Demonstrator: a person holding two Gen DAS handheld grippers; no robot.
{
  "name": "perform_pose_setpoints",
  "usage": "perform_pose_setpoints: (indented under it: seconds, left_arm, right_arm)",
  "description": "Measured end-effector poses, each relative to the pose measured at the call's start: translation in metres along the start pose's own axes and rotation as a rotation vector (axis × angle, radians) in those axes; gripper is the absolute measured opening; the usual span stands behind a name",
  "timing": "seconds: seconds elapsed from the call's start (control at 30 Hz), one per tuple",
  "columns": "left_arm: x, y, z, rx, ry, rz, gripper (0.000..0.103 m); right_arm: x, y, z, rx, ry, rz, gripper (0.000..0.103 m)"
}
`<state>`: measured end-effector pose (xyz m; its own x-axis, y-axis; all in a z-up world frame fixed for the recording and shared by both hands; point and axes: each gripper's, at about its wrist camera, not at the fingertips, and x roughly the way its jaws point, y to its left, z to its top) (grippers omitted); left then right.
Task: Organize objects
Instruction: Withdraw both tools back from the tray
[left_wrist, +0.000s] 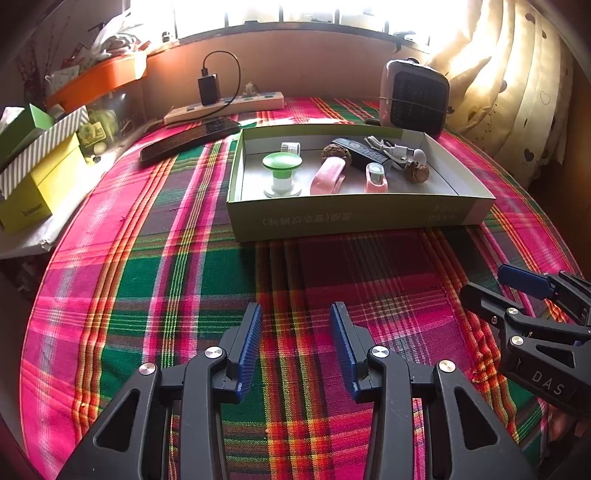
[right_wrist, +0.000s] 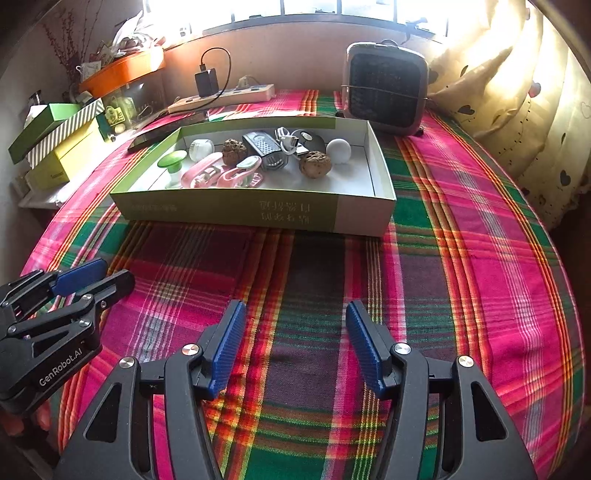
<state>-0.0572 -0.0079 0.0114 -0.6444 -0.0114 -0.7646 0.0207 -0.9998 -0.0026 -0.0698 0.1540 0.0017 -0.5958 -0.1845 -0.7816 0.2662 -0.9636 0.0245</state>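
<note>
Covering the whole work surface, the plaid cloth (left_wrist: 155, 280) carries a shallow green box (right_wrist: 229, 212) at its far middle, with a small fan heater (right_wrist: 386, 86) standing just behind the box's right corner and a power strip (left_wrist: 229, 105) near the back wall. Inside the box lie the collected items: a black remote (left_wrist: 360, 153), a pink stapler (left_wrist: 327, 177), a green-topped stamp (left_wrist: 281, 173), two walnuts (right_wrist: 314, 164) and a white ball (right_wrist: 338, 149); all rest on the box floor, several touching. Nearer the cameras, the left gripper (left_wrist: 295, 347) and right gripper (right_wrist: 295, 347) hover side by side above bare cloth, well apart from the box; both are released, jaws spread with nothing between the blue pads (right_wrist: 364, 347).
</note>
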Motion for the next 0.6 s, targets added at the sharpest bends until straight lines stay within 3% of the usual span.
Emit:
perform_pose_setpoints:
  seconds: [0.6]
  left_arm:
    - [-0.0039, -0.0013, -0.0042, -0.009, 0.000, 0.020, 0.041]
  right_arm:
    - [-0.0018, 0.0021, -0.0060, -0.011, 0.000, -0.030, 0.066]
